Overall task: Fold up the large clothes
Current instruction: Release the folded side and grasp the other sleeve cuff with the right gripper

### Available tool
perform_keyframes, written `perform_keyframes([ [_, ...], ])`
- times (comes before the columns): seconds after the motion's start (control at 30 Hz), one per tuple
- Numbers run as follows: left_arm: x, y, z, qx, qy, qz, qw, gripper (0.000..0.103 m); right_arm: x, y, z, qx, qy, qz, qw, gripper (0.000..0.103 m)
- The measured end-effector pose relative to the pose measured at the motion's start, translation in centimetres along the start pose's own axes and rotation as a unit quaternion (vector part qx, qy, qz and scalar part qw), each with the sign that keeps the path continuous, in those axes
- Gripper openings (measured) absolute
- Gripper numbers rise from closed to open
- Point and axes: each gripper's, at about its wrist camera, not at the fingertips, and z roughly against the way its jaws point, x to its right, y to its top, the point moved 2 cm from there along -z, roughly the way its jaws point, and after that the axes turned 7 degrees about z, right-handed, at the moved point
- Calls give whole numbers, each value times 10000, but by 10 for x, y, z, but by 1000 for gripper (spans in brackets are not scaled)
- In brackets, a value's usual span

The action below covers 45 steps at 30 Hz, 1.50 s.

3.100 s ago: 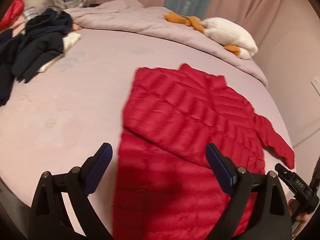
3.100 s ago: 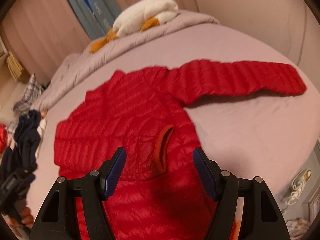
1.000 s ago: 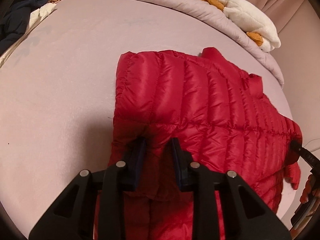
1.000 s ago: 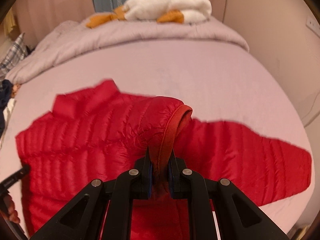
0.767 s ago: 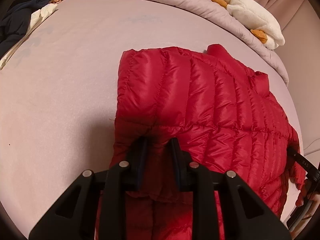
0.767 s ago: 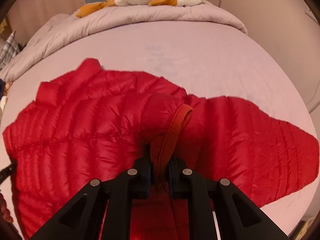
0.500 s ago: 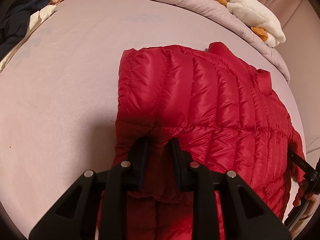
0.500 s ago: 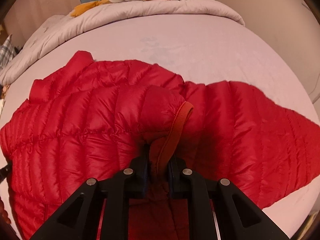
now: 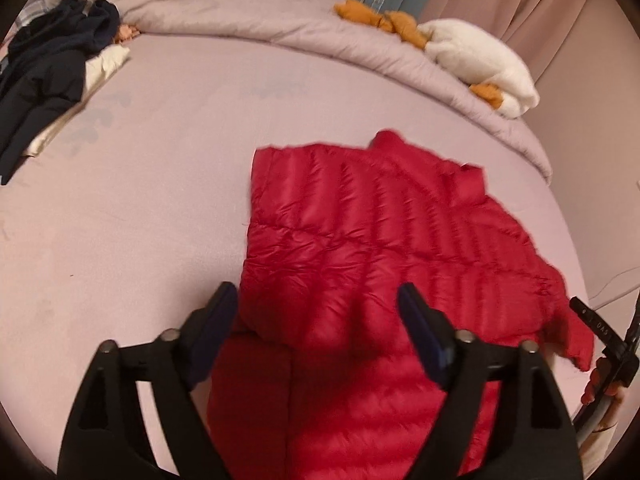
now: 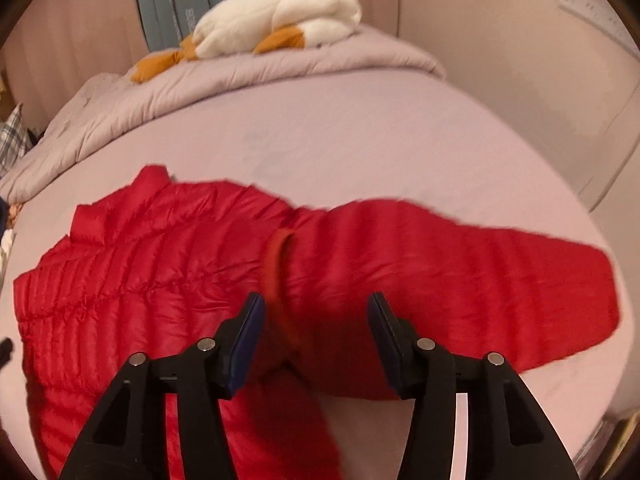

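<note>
The red down jacket (image 9: 380,248) lies flat on the lilac bed sheet (image 9: 152,200), one sleeve folded across the body so its cuff (image 10: 278,280) rests near the middle, the other sleeve stretched toward three o'clock in the right wrist view. The left gripper (image 9: 318,322) and right gripper (image 10: 316,322) hover above it, jaws opening, pressing on nothing. At twelve o'clock lies a rumpled duvet (image 9: 256,20) with a plush goose (image 10: 276,20); dark clothes (image 9: 44,76) sit at ten o'clock.
</note>
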Motion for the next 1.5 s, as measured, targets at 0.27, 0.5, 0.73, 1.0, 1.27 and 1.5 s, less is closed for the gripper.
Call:
perform_keyframes([
  [0.27,17,-13,52,384,-183,-19,9991,99,18,-3,49,543,13,-227,9983,72],
  [0.5,23,-33,71,381,-340,-33,9987,103,41,-11,63,881,-164,-553,9944,90],
  [0.73,24,-57,62,75,-268,85,9996,103,108,-37,54,829,-501,-1440,9848,90],
  [1.0,5,-84,36,-529,-57,252,9983,102,224,-97,16,507,-453,-3306,9413,83],
  [1.27,-17,-74,50,-268,104,588,9979,102,280,-146,-12,504,31,-4460,8936,61],
  [1.5,-20,-69,63,-134,122,630,9978,102,282,-145,-21,937,744,-4821,8679,55],
])
